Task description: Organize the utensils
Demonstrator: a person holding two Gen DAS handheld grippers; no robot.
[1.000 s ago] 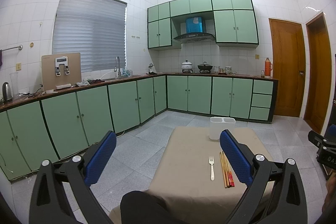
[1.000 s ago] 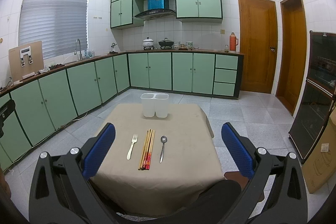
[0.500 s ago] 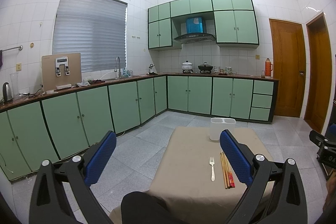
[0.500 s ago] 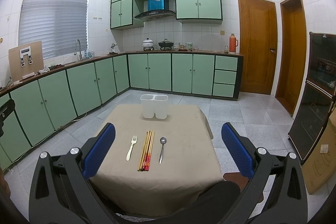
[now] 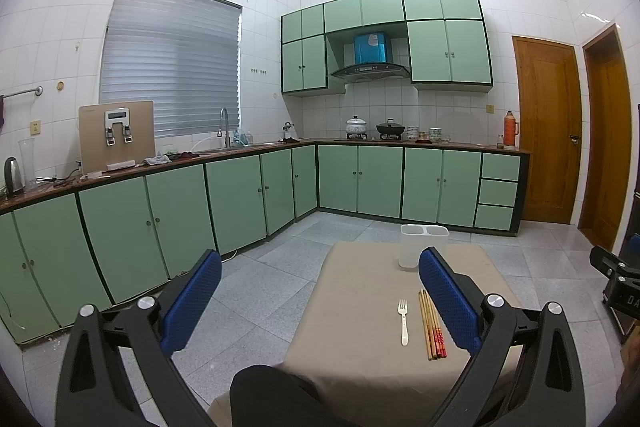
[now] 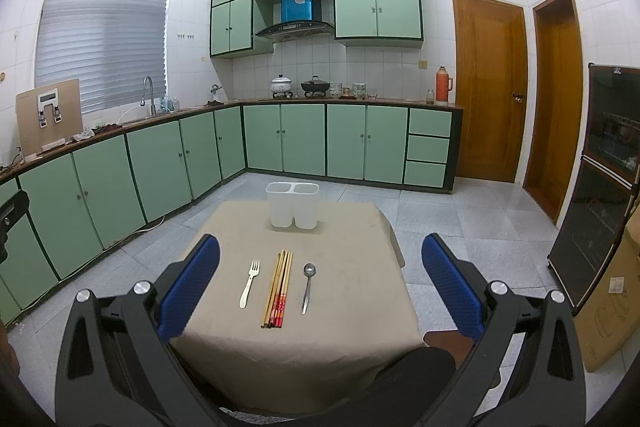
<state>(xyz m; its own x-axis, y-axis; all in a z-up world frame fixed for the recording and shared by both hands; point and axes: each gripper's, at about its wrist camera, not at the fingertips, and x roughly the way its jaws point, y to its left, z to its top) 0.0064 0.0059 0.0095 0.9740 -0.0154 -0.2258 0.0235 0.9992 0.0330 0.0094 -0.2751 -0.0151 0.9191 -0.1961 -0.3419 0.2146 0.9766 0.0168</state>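
On a small table draped in beige cloth lie a white fork, a bundle of chopsticks and a metal spoon, side by side. A white two-compartment holder stands upright at the far edge. My right gripper hangs open above the near side, nothing between its blue pads. In the left wrist view the fork, chopsticks and holder appear at the right; the spoon is hidden behind the right finger. My left gripper is open, left of the table.
Green cabinets line the left and back walls. A dark glass cabinet and a cardboard box stand at the right. A person's dark-clothed knee shows at the near table edge. Grey tiled floor surrounds the table.
Both views have shifted only slightly; the right gripper dipped a little toward the table. Nothing on the table has moved.
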